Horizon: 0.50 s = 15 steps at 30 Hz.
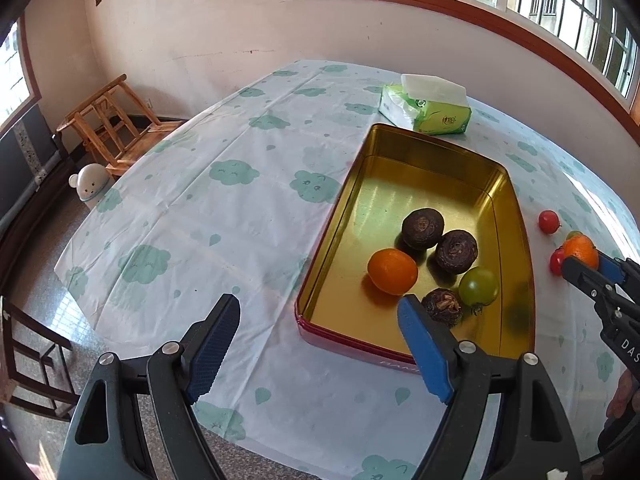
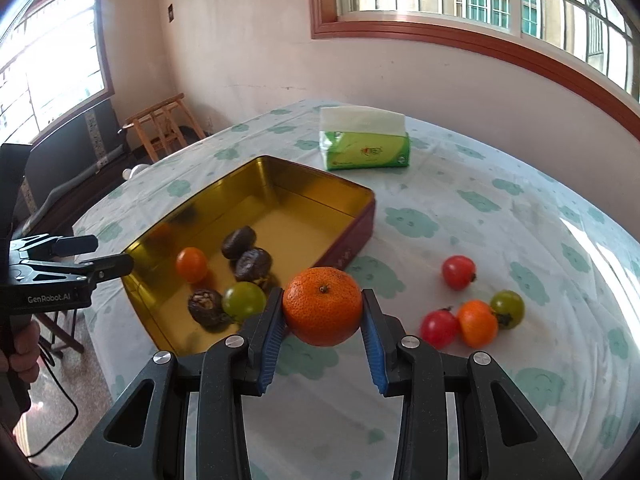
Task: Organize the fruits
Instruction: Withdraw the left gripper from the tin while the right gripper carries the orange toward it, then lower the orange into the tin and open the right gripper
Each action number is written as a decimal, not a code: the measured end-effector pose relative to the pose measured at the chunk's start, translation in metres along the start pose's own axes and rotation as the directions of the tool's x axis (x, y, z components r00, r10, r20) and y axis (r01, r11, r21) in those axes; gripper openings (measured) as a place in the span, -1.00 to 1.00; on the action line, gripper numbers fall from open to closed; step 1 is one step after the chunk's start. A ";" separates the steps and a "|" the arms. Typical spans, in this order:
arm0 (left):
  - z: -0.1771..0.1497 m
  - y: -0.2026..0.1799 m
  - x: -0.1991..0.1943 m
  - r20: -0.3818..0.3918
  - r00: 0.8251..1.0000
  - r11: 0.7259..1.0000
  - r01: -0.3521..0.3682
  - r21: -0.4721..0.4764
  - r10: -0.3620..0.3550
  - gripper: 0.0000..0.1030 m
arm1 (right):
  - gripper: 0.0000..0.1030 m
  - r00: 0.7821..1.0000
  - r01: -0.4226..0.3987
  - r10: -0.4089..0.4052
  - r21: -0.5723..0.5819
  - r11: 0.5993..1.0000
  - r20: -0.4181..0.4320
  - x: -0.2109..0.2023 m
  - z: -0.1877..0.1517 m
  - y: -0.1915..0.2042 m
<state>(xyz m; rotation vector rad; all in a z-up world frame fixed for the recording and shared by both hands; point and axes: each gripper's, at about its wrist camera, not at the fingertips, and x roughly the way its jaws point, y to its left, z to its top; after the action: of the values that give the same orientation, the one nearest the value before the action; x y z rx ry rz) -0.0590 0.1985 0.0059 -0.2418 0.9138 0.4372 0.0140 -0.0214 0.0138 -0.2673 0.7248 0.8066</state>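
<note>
orange mandarin (image 2: 322, 306) sits clamped between the blue pads of the right gripper (image 2: 323, 316), held above the bench (image 2: 460, 184) just beside the gold tin (image 2: 320, 184). the left gripper (image 1: 320, 312) hangs released and empty by the tin's near corner. five fruits lie inside the tin; four small tomatoes (image 2: 476, 322) rest on the cloth.

Orange mandarin (image 2: 322, 305) held above the cloth, beside the gold tin (image 2: 304, 188) holding five fruits.

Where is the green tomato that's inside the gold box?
In the left wrist view, the green tomato sits at the gold tin's near right, between a dark wrinkled fruit and another.
</note>
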 end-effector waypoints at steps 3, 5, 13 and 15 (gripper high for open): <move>0.000 0.008 0.000 0.000 1.000 1.000 -0.008 -0.018 0.008 0.53 | -0.26 1.000 -0.023 0.022 -0.042 0.999 -0.008 0.006 0.004 0.016; -0.001 0.013 0.000 -0.001 1.000 0.999 -0.014 -0.029 0.014 0.53 | -0.26 0.999 -0.035 0.034 -0.064 0.997 -0.016 0.012 0.006 0.024; -0.003 0.034 0.001 -0.013 0.999 0.996 -0.039 -0.078 0.038 0.53 | -0.26 0.997 -0.060 0.055 -0.109 0.992 -0.045 0.034 0.014 0.045; -0.004 0.039 0.002 -0.017 0.999 0.995 -0.042 -0.093 0.040 0.53 | -0.26 0.997 -0.063 0.057 -0.112 0.992 -0.054 0.039 0.015 0.047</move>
<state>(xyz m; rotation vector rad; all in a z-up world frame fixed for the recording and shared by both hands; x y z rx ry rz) -0.0789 0.2322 0.0016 -0.3124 0.9158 0.5174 0.0053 0.0397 0.0004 -0.3716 0.7382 0.9023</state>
